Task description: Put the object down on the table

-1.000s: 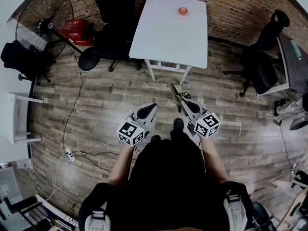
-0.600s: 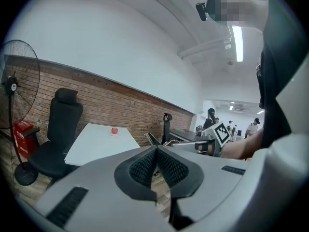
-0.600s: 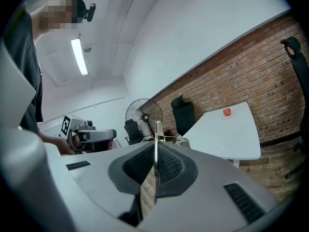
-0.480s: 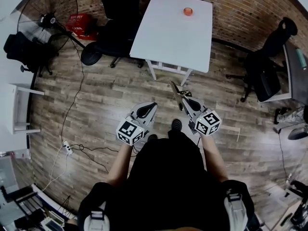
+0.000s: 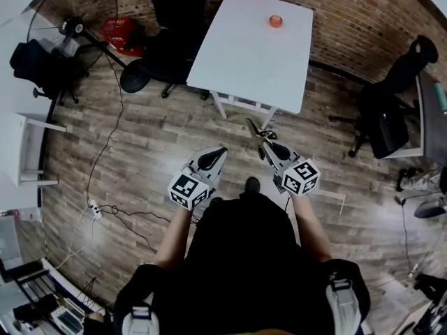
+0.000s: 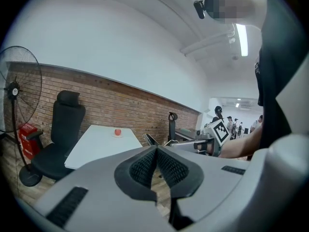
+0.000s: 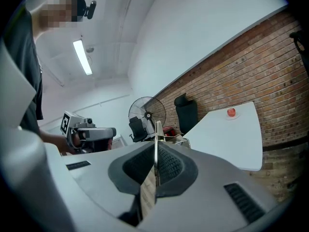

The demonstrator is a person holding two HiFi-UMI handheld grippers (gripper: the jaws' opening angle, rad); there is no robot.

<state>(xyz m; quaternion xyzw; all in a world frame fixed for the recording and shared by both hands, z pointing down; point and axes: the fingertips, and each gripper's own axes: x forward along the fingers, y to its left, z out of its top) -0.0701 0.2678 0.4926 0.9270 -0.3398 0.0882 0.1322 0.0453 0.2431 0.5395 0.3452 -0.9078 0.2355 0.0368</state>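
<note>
Right gripper (image 7: 155,164): jaws were clamped on a thin flat object (image 5: 255,130), seen edge-on, with most of its length sticking out past the tips. Left gripper (image 6: 155,167): jaws shut together, nothing between them. The object hung over the wood floor (image 5: 140,152) at centre of the head view. The white table (image 5: 237,54) lay well apart at upper centre, a small red thing (image 5: 276,21) at its far end. Risks, as judged: the short grip on a long piece could let it pivot or slip; let go short of the tabletop, it would drop to the floor
</note>
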